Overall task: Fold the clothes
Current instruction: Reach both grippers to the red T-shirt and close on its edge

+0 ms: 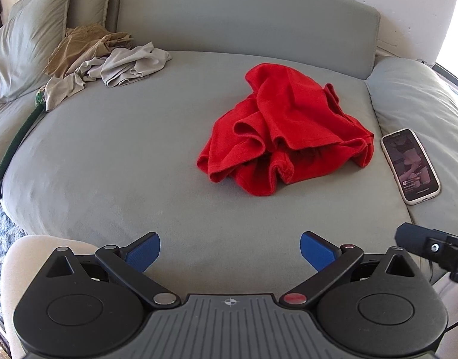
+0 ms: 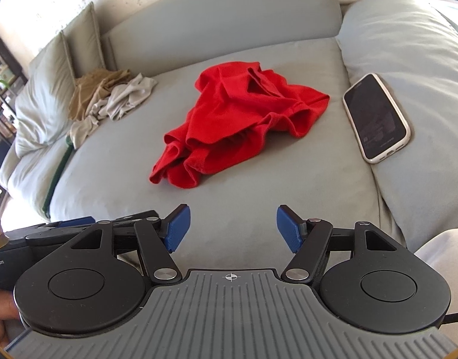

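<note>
Both your left tongs [image 1: 230, 251] and right tongs [image 2: 233, 229] gape wide, empty; grabbing the crumpled red shirt [image 1: 284, 128] carelessly could knock the phone [image 1: 410, 164] beside it.

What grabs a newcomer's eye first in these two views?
The crumpled red garment mid-cushion on the grey sofa, with a phone lying screen-up just to its right. A beige and grey clothes heap sits at the back left; both tools, left tool and right tool, are open.

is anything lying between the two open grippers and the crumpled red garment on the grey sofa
Nothing visible does. Only bare grey sofa cushion lies between the left gripper, the right gripper and the crumpled red garment. The white-cased phone sits off to its right.
</note>
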Available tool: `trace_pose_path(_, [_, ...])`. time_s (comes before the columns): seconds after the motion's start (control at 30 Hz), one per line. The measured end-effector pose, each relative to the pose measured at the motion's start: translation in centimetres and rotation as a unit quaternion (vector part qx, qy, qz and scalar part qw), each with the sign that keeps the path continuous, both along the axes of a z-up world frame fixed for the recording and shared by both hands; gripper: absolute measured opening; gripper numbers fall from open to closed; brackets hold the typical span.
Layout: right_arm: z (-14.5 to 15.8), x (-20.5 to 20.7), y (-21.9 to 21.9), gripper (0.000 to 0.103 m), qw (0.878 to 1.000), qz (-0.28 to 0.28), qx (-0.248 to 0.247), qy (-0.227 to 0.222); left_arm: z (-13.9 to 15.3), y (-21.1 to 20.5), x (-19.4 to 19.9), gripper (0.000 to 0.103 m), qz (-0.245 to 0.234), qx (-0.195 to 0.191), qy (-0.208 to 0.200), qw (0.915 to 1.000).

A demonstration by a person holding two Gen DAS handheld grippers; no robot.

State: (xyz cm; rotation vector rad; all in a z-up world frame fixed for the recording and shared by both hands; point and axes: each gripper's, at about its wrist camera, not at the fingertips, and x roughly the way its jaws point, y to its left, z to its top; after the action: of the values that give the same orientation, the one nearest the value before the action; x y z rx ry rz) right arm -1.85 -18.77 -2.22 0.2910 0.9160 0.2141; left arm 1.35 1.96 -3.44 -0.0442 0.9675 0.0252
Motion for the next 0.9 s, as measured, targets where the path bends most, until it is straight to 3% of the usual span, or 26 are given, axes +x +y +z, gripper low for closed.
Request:
trace_pose_path(0.2, [-1.4, 1.8, -1.3, 0.070, 1.000, -0.013, 0.018, 0.012, -1.1, 2.4, 1.2, 0.094, 0.029, -0.035, -0.008, 0.9989])
trace_pose_path(0.27, [-2.0, 2.5, -1.6, 0.070, 0.999, -0.013, 0.025, 0.015, -1.6, 2.6, 1.7, 0.086, 0.026, -0.049, -0.013, 0.9984])
trace_pose_path(0.37, [-3.1, 3.5, -1.7, 0.068, 1.000, -0.009, 0.028, 0.007, -2.9, 2.7, 2.5, 0.072, 0.018, -0.101, -0.009, 0.9947])
trace_pose_path(0.43, [-4.0, 4.3, -1.9, 0.065, 0.999, -0.008, 0.041, 0.006, -4.3, 3.1, 3.1, 0.061, 0.034, -0.161, -0.007, 0.9864])
trace_pose_path(0.53, [-5.3, 5.3, -2.5, 0.065, 0.998, -0.010, 0.065, 0.006, -6.3, 3.9, 4.0, 0.049, 0.075, -0.246, -0.006, 0.9664])
trace_pose_path(0.77, [-7.9, 6.7, -3.8, 0.065, 0.996, -0.028, 0.089, 0.015, -8.3, 5.7, 5.6, 0.042, 0.161, -0.330, -0.035, 0.9294])
trace_pose_path(0.87, [-8.7, 7.2, -4.2, 0.065, 0.995, -0.035, 0.092, 0.025, -9.0, 5.8, 6.5, 0.042, 0.167, -0.357, -0.025, 0.9185])
trace_pose_path(0.9, [-8.9, 7.3, -4.3, 0.065, 0.995, -0.036, 0.094, 0.027, -9.0, 5.6, 6.8, 0.042, 0.167, -0.356, -0.024, 0.9190])
